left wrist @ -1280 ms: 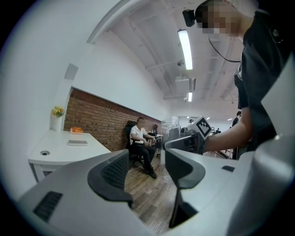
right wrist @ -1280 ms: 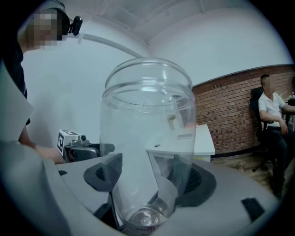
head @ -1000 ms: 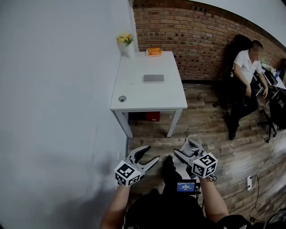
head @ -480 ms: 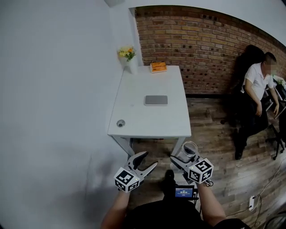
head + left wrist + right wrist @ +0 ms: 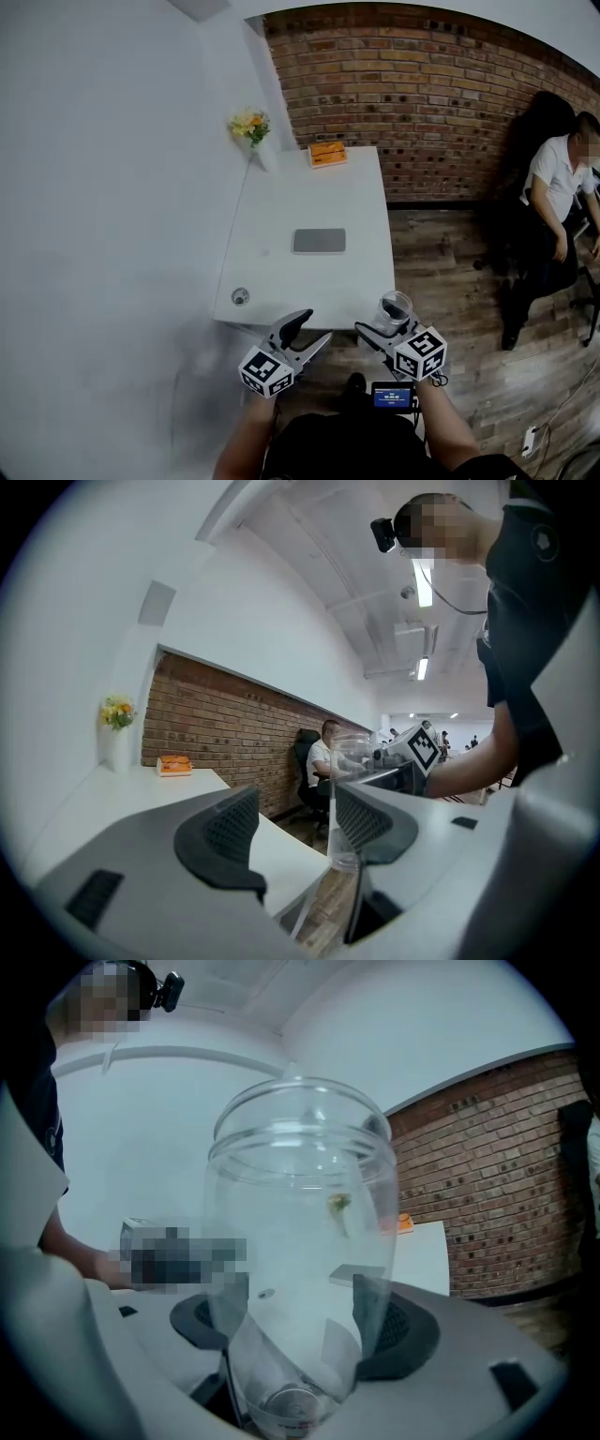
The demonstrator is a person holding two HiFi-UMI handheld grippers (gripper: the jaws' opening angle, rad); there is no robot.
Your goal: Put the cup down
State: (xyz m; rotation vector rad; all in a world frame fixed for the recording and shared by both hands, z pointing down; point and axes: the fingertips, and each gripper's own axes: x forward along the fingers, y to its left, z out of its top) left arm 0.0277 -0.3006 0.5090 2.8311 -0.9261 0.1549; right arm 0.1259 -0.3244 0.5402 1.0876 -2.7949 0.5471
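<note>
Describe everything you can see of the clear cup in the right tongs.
The cup is clear, glass or plastic by its look, and seems empty. It has a wide open mouth with a stepped rim and narrows toward its base. It stands roughly upright, mouth up, clamped low on its body by the right tongs. In the head view it hangs by the near right corner of the white table, not yet set down.

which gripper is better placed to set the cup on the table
Right. The right gripper holds the cup, close to the near edge of the table. The left gripper is open and empty, so it would probably need a handover first.
</note>
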